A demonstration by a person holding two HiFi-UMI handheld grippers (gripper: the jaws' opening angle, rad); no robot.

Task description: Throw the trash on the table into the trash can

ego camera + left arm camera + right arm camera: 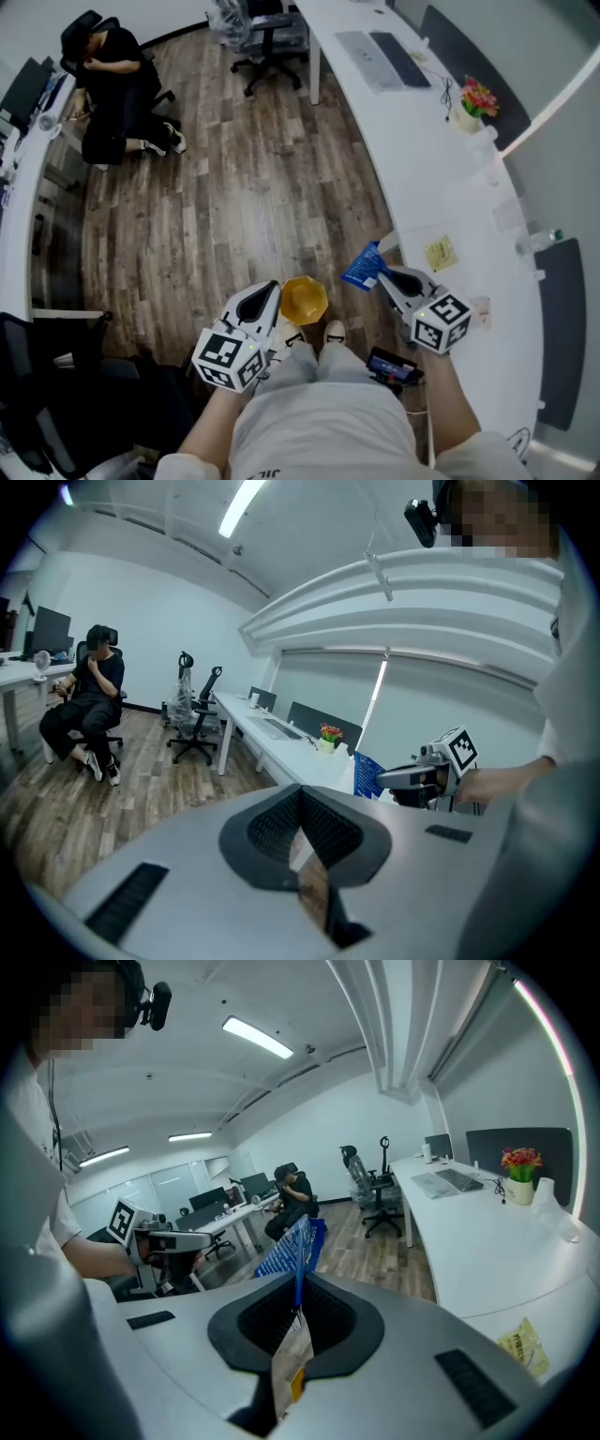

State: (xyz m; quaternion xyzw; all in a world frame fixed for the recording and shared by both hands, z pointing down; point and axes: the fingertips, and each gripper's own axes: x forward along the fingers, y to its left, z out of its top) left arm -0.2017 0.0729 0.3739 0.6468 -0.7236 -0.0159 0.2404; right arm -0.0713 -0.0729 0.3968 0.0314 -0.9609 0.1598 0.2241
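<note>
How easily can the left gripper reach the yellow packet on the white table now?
Probably not easily: from the left gripper, the yellow packet lies past the right gripper and its blue wrapper.

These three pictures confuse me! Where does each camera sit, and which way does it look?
Head view: on the person's head, looking down at the wood floor and white table; shows forearms, legs, left tool, right tool.
Left gripper view: on the left tool, looking along its closed jaws down the room; the right tool shows at right.
Right gripper view: on the right tool, looking past the blue wrapper it pinches; the left tool shows at left.
Shared: both gripper views show the seated person and flowers.
</note>
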